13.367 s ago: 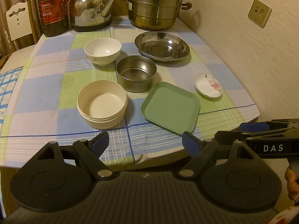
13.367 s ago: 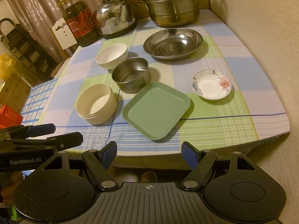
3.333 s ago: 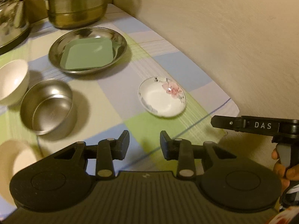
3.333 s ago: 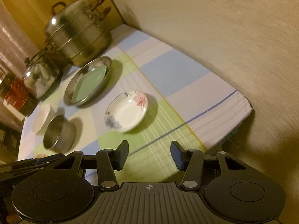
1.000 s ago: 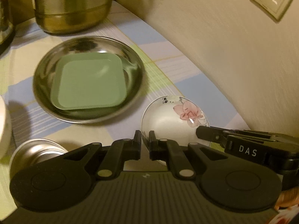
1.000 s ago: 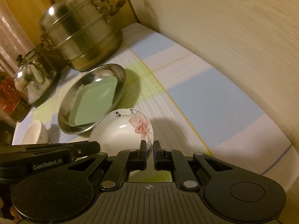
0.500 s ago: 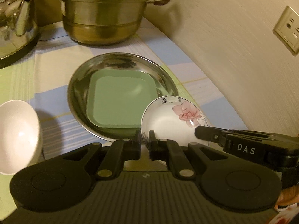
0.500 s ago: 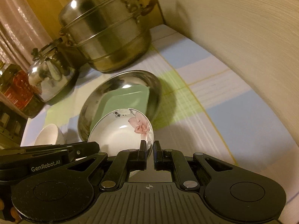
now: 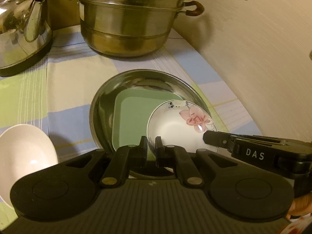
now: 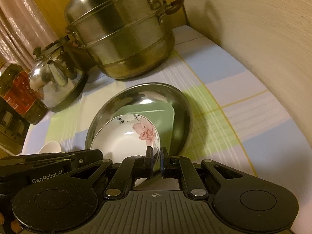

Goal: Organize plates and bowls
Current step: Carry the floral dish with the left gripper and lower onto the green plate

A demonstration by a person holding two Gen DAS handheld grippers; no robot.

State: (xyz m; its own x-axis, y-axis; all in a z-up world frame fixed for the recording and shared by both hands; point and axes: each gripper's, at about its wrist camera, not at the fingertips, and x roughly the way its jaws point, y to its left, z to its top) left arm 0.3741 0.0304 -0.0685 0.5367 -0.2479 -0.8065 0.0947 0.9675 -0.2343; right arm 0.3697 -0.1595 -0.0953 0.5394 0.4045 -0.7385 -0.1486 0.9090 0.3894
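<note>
I have both claws, left claw and right claw, pinching the flowered saucer over the steel basin, where the green plate already lies; the white bowl beside the basin is unsorted.

Left gripper pinched tight; right gripper likewise (angled downward)

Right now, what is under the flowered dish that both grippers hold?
Under the flowered dish lies the green square plate, set inside the steel basin. The dish covers the plate's near right corner, so any gap between them is hidden.
</note>
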